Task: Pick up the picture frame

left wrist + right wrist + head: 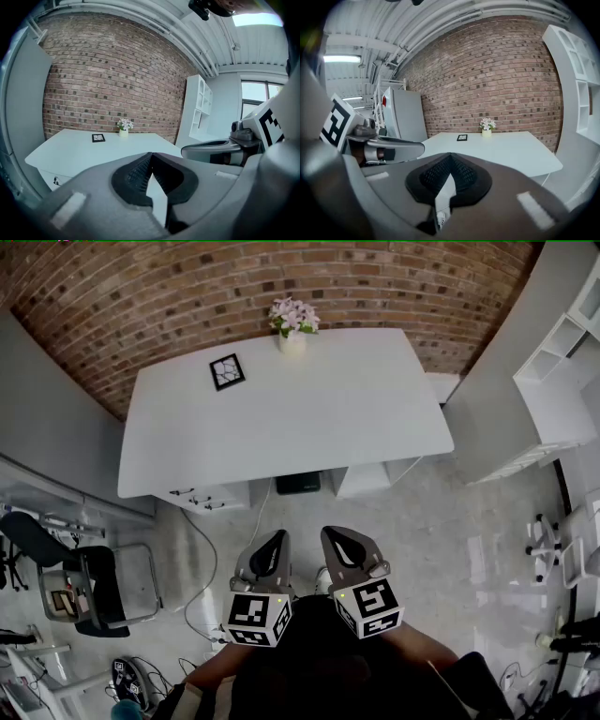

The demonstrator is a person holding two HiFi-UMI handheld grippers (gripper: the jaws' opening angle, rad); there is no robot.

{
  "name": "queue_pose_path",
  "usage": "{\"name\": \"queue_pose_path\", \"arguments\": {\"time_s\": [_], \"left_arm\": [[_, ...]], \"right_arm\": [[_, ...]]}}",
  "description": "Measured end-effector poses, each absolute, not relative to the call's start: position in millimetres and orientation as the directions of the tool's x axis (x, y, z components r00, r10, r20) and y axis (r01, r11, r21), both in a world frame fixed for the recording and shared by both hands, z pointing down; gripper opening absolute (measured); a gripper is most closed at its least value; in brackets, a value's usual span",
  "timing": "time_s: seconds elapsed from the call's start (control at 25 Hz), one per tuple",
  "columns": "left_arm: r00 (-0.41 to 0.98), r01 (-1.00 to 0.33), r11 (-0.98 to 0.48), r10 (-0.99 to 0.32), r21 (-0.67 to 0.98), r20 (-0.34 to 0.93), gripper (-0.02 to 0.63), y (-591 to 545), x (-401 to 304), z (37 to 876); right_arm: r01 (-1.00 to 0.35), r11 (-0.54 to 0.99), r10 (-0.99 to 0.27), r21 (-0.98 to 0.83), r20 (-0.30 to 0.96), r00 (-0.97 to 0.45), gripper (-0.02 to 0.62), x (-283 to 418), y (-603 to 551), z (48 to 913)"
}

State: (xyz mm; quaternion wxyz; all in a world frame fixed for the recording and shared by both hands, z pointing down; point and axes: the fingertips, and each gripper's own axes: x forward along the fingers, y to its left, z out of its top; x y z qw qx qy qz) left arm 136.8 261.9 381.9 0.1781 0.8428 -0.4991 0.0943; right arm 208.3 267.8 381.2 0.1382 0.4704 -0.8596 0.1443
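- The left gripper had its jaws pressed together at the tips, with nothing between them.
- The right gripper was likewise closed tip to tip and empty.
- In the head view both grippers were held side by side close to the person's body. They were over the floor, short of the white table, with their jaws aimed toward it and tipped a little downward.
- The picture frame, dark-edged with a pale patterned face, lay flat on the far part of the table. It was well beyond both pairs of jaws and touched by neither.
- From the left gripper's jaws, the frame sat far ahead and off to the left of the line the closed tips pointed along.
- From the right gripper's jaws, it sat far ahead and almost in line, only slightly to the right of the tips.
- A vase of pale flowers stood at the table's far edge, farther from the jaws than the frame. It was near the frame's right side but apart from it.
- A brick wall rose behind the table, beyond everything the jaws faced.
- Each gripper view showed the other gripper close alongside its own jaws, not touching them.
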Motion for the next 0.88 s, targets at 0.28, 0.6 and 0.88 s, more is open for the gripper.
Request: {"name": "queue_pose_path", "arguments": {"time_s": [0.28, 0.6, 0.88], "left_arm": [[0.473, -0.881, -0.428, -0.816, 0.204, 0.332, -0.003, 263.9, 131.3, 379.7], [0.477, -0.879, -0.431, -0.814, 0.205, 0.331, -0.003, 263.9, 132.8, 379.7], [0.467, -0.884, -0.42, -0.819, 0.205, 0.334, -0.003, 261.2, 127.9, 379.7]], "right_arm": [[-0.839, 0.533, -0.761, -0.11, 0.371, -0.532, 0.0, 201.8, 269.3, 379.1], [-0.841, 0.527, -0.76, -0.123, 0.374, -0.531, 0.0, 203.3, 269.2, 380.0], [-0.844, 0.514, -0.759, -0.156, 0.375, -0.532, 0.002, 203.4, 264.4, 382.6]]}}
